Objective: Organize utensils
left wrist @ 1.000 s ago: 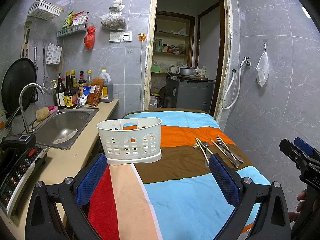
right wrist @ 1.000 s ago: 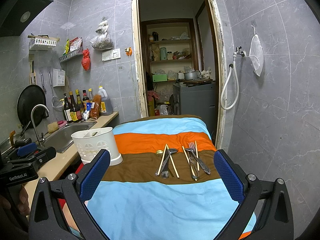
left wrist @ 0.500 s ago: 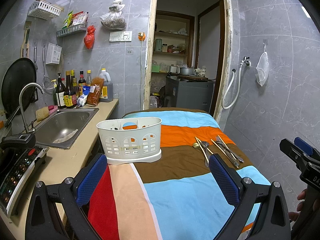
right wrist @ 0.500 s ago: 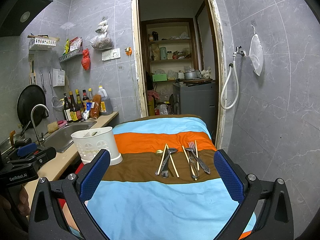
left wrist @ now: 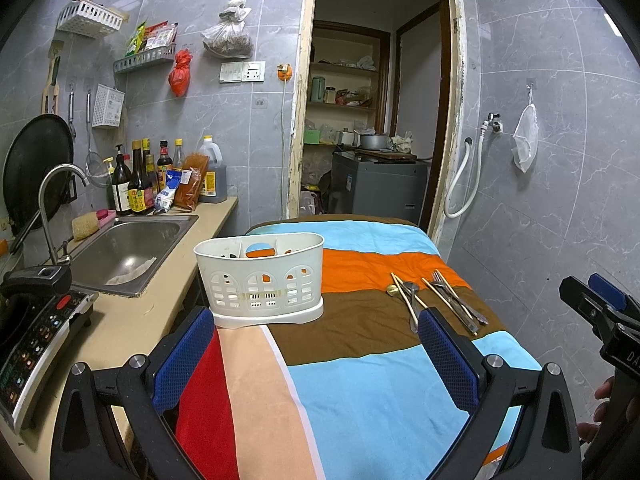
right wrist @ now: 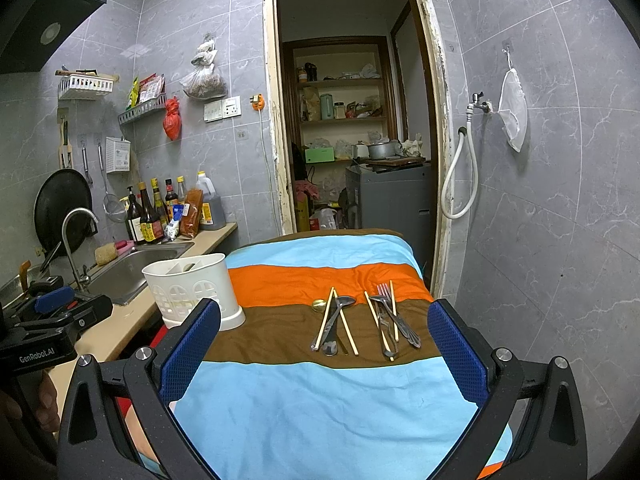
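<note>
Both the left gripper [left wrist: 316,356] and right gripper [right wrist: 324,348] wide, empty, above bare striped cloth [right wrist: 320,400], utensils [right wrist: 360,320] just ahead.

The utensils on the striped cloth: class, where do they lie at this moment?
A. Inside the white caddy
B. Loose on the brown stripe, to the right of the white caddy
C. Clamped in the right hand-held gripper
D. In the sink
B: the utensils lie loose on the brown stripe of the striped cloth, to the right of the white caddy; both hand-held grippers are open and hold nothing.
</note>
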Demonstrator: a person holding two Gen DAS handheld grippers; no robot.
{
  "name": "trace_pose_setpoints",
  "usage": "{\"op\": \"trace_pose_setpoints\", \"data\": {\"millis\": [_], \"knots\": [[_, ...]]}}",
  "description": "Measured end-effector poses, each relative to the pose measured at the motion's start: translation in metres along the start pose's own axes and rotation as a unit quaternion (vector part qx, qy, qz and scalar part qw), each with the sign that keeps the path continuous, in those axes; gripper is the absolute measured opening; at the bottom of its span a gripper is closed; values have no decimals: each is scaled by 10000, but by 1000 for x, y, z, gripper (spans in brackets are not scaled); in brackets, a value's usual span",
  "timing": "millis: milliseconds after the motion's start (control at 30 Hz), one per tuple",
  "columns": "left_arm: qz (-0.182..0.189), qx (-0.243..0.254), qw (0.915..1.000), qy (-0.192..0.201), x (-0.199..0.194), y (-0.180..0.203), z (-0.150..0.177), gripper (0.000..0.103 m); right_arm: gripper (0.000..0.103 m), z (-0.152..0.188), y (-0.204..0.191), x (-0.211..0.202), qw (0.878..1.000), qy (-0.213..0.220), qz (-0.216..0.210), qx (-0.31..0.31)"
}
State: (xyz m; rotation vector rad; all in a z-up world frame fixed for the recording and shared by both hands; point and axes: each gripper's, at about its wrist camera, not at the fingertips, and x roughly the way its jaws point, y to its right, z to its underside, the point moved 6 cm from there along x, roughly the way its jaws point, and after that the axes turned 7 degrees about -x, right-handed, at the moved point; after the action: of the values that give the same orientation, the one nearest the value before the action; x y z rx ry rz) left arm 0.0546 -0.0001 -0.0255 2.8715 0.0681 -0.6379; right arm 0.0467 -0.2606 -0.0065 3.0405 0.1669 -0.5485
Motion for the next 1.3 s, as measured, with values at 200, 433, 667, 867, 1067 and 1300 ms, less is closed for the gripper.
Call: {"op": "trace_pose_setpoints", "data": {"millis": [200,433,667,867,1067,1300], "knots": [[-2,-1,10000,-6,0,0,0,102,102,2,0,1,10000,-3,-8,3],[-18,49,10000,83,9,1,15,102,102,4,-6,0,10000,-44,-11,-30],[20,161,9995,259,11,-10,-6,102,102,-2,-4,9,9999,13,-5,125],[143,221,9989,375,23,1,-23,102,102,-10,6,15,9999,6,71,120],[195,159,9989,400,49,19,-37,102,102,-24,24,32,9999,36,71,74],[209,171,9995,136,100,48,-39,102,102,-32,60,86,9998,-175,-56,108]]}}
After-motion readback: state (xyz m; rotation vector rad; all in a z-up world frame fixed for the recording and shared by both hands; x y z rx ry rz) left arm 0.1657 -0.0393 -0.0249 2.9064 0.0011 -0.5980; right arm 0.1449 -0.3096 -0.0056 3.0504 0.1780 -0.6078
